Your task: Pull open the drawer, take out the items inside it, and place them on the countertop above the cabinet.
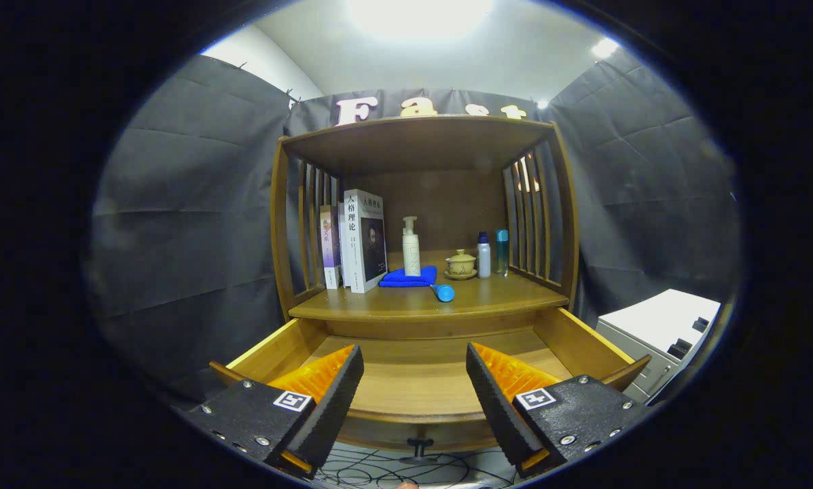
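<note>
We hold our gripper (414, 401) with fingers spread wide and nothing between them, over the front of the pulled-out drawer (420, 380), whose wooden floor shows bare between the fingers. Beyond, on the countertop (488, 293), we see a blue cloth (398, 278) under a pump bottle (411, 248), a blue cylinder (443, 293) lying just in front of the cloth, books (358, 241) and a lidded cup (460, 264).

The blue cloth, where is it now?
The blue cloth lies on the countertop under the pump bottle, right of the books.

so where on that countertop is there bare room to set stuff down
Bare wood along the wooden countertop's front edge, ahead of the white capped bottle. Crowded behind: upright books, folded blue cloth. The open claw hovers over the open drawer.
</note>
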Available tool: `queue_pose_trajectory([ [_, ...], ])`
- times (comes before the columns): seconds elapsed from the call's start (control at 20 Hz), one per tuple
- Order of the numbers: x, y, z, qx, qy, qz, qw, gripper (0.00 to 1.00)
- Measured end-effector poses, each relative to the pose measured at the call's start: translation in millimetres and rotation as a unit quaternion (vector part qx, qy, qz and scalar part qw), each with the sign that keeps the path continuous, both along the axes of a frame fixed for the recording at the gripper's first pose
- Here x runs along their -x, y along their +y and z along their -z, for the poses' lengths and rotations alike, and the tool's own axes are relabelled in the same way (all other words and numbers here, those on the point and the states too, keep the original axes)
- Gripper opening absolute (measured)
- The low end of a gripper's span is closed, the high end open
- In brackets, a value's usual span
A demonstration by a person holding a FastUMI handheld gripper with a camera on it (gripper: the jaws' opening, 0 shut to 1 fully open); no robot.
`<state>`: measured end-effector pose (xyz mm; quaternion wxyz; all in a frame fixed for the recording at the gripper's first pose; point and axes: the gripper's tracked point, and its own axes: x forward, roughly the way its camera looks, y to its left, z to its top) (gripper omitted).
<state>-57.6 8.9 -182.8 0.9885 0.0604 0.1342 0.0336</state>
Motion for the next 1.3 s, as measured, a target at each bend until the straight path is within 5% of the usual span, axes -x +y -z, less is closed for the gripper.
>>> queue_pose_trajectory([
  [0.45,40,5,60,-0.002,0.069,0.003,0.998,0.94],
  [0.85,32,-4,72,-0.010,0.050,0.040,0.998,0.93],
  [1.3,26,-6,75,-0.014,0.034,0.033,0.999,0.93],
])
